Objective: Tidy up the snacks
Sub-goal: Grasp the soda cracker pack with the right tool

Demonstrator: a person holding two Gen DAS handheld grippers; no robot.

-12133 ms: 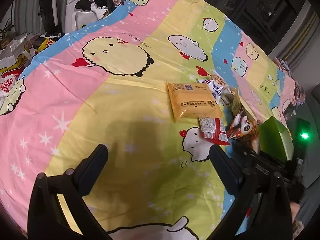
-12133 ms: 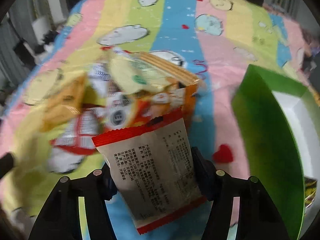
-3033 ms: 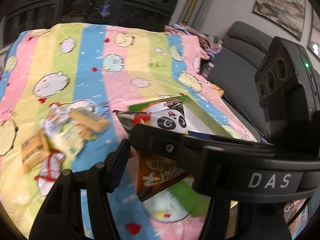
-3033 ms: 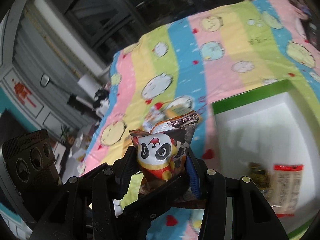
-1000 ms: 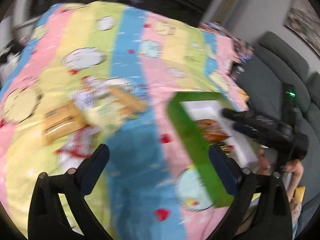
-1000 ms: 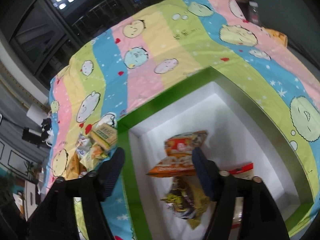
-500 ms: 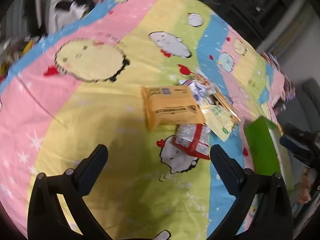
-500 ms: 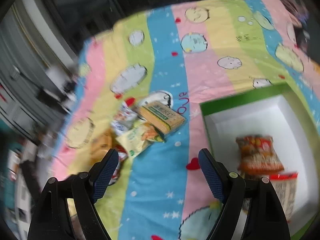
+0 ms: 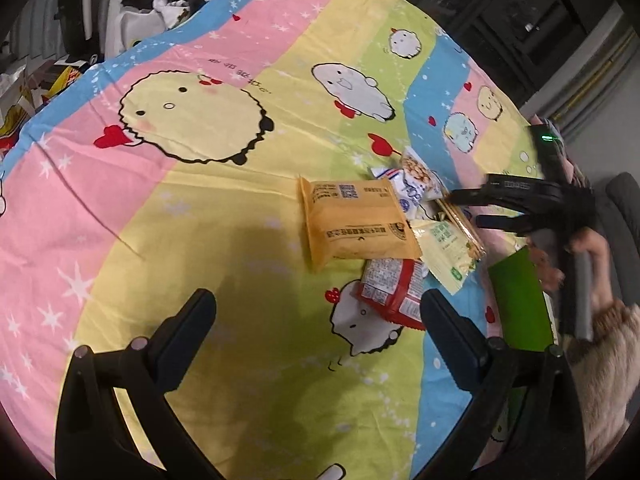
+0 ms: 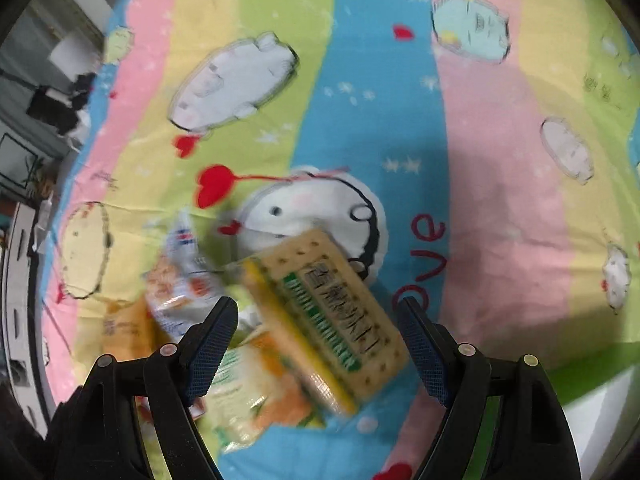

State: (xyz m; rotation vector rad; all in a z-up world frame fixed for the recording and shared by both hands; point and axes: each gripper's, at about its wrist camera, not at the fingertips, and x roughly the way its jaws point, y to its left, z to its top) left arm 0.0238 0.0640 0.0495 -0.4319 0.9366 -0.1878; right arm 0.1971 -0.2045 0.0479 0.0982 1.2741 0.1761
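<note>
Cracker pack [image 10: 324,316] between spread, untouching fingers of right gripper [image 10: 320,344].

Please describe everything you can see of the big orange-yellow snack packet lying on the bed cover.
The orange-yellow packet is a flat, pillow-shaped pouch of what looks like matte plastic film, sealed and unopened. Its printed back faces up, with a small code square and dark text lines. It lies flat on the cartoon bed cover, apart from both grippers. Its lower edge overlaps the red packet, and its right side meets the pale green packet.
</note>
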